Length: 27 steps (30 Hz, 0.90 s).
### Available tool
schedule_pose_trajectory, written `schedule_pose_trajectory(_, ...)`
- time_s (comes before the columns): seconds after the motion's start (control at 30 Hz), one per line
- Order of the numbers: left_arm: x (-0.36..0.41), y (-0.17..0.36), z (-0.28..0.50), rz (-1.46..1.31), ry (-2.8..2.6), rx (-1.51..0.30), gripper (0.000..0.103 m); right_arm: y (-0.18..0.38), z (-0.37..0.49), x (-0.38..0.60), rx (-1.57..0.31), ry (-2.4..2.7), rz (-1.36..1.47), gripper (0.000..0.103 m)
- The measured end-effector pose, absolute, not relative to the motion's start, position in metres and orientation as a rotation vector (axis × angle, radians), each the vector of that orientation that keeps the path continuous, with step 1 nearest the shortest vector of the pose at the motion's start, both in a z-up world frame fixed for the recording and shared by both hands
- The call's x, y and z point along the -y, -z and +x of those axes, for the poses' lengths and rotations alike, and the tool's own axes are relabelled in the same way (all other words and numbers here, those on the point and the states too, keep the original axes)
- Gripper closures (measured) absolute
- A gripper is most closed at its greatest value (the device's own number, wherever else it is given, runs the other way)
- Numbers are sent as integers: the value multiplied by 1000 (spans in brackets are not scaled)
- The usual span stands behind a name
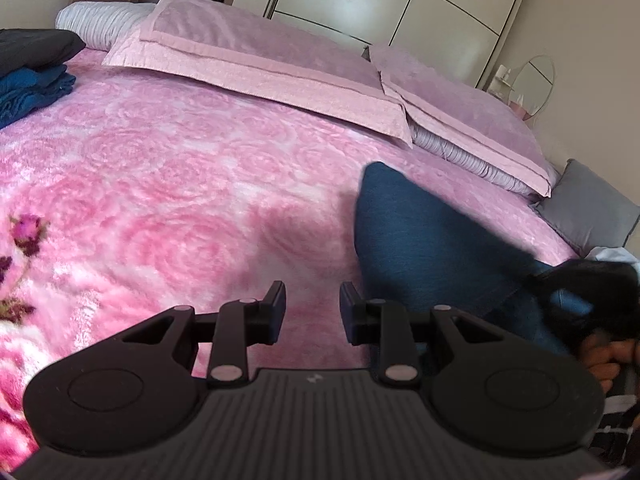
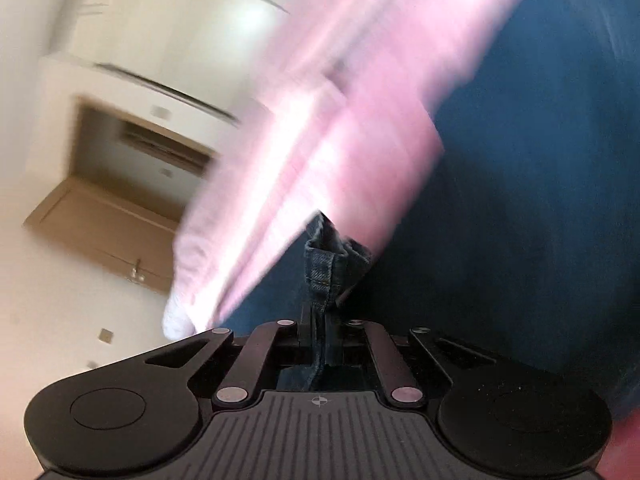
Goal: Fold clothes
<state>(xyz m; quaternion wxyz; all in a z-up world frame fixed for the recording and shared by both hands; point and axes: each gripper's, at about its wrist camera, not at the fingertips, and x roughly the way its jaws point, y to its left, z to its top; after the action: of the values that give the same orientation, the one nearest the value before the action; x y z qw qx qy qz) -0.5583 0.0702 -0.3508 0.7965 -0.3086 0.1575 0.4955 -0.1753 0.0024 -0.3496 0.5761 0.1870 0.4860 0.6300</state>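
Left tongs: standing apart over the pink bedspread, gripping nothing.
Right tongs: clamped together on a stitched denim hem, seemingly of the jeans; the view is smearing with motion.
Jeans: in the left view, a blue fold is rising off the bed at the right, beside the pillows.
Done: a dark garment and blue ones are sitting folded at the far left corner.
Left: the jeans are looking only picked up, with folding apparently still ahead.
Hard to make out: most of the jeans is running out of frame; their full layout is staying unclear. The hand is cut off at the edge.
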Motion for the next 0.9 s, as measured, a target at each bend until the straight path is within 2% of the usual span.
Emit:
schedule_pose_trajectory(0.1,-72,346,-555,-659,-1053,-318,79,310,-172,26,-868,-1471,394,101)
schedule_pose_trajectory(0.17,-74,346,-550,-661,-1038,-315,79,298,-168,42,-779,-1381,335,101)
schedule_pose_trajectory(0.27,-76,350,-535,-667,-1006,-333,79,316,-147,56,-876,-1184,288,101)
schedule_pose_trajectory(0.4,-74,355,-519,-656,-981,-364,79,379,-116,49,-1145,-1053,329,101)
schedule_pose_trajectory(0.63,-72,357,-503,-639,-963,-398,79,340,-125,50,-926,-1193,338,101)
schedule_pose_trajectory(0.77,-72,357,-495,-626,-952,-424,79,380,-114,43,-1097,-1090,265,101)
schedule_pose_trajectory(0.87,-73,357,-488,-584,-952,-461,80,374,-116,45,-1064,-1109,225,99)
schedule_pose_trajectory(0.9,-76,356,-486,-575,-954,-466,81,370,-117,45,-1054,-1105,198,95)
